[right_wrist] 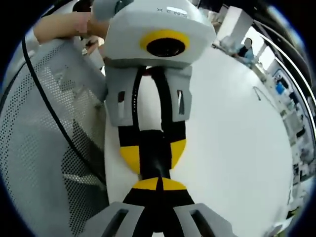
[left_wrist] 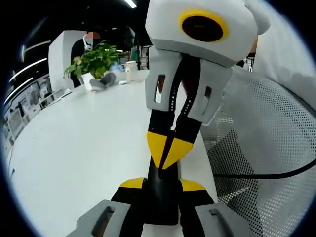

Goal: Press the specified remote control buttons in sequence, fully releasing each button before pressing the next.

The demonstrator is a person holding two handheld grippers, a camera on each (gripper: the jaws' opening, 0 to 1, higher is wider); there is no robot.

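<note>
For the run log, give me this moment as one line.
left gripper: shut on remote | right gripper: fingers shut, tips at remote | below: white table

In both views your remote (left_wrist: 160, 197) is a dark strip, almost wholly covered. The left claw (left_wrist: 163, 183) grips its sides and the right claw (left_wrist: 168, 148), tips together, lies over its face, so you cannot read any button or tell whether the tips press on it. Its near end runs off the bottom edge of the left gripper view, and the things beside the potted plant (left_wrist: 96, 59) far down the table (left_wrist: 74, 148) are too small to name.
</note>
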